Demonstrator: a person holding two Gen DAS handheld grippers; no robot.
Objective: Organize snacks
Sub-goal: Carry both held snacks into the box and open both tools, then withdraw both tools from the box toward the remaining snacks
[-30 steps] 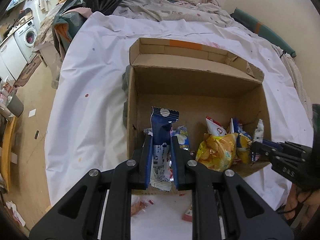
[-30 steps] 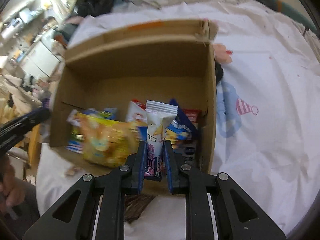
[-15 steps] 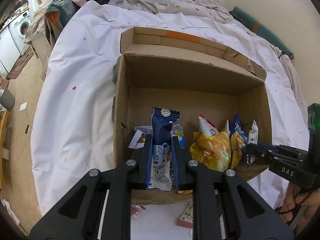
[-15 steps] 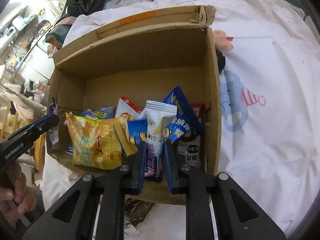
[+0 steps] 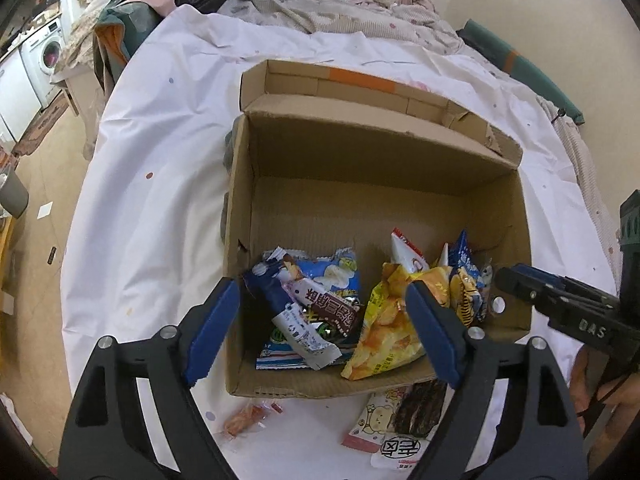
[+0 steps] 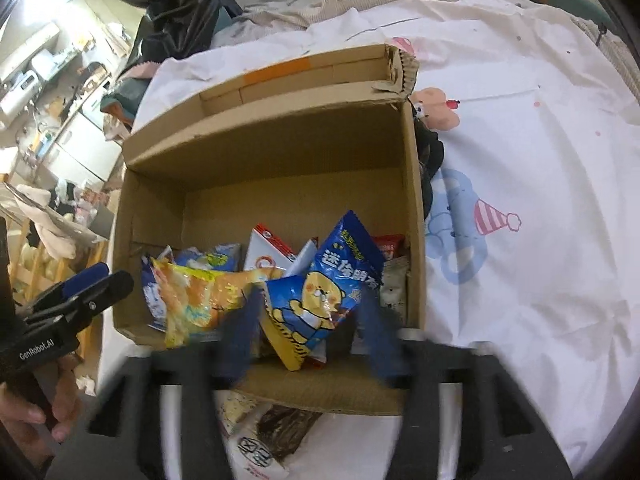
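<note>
An open cardboard box sits on a white sheet and holds several snack packets. My left gripper is open and empty over the box's near left part; a blue and white packet lies below it beside a yellow chip bag. My right gripper is open, blurred, over the box's near right part, above a blue bear packet. The yellow chip bag lies to its left.
Loose packets lie on the sheet in front of the box: a small orange one, a dark one and a white one. A black bag and bedding stand behind. The floor drops off at the left.
Both grippers have opened and let go of their packets, which now lie in the box. The left gripper's blue packet fell flat; the right one's white packet is among the others.
</note>
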